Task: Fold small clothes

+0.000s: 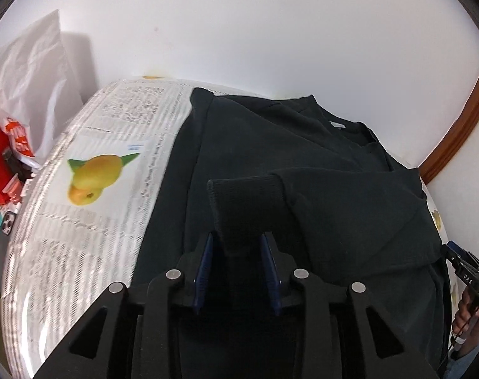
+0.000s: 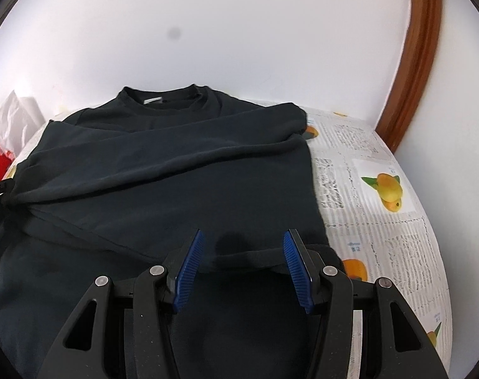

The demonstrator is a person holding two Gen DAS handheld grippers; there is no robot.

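Observation:
A black long-sleeved shirt (image 1: 302, 158) lies flat on the table, collar toward the wall. One sleeve is folded across its chest (image 2: 176, 154). That sleeve's ribbed cuff (image 1: 242, 199) sits between the blue pads of my left gripper (image 1: 238, 237). The jaws stand a little apart and the cuff rests loosely in the gap. My right gripper (image 2: 244, 233) hangs open over the shirt's bottom hem (image 2: 245, 254), with its pads well clear of the cloth. It also shows at the right edge of the left wrist view, right gripper (image 1: 463, 265).
The table wears a newspaper-print cover with mango pictures (image 1: 81, 221). White and red bags (image 1: 28, 79) and a phone (image 1: 7, 222) crowd the left side. A white wall stands behind, and a brown wooden frame (image 2: 413, 63) rises on the right. A person's hand (image 1: 466, 312) holds the right gripper.

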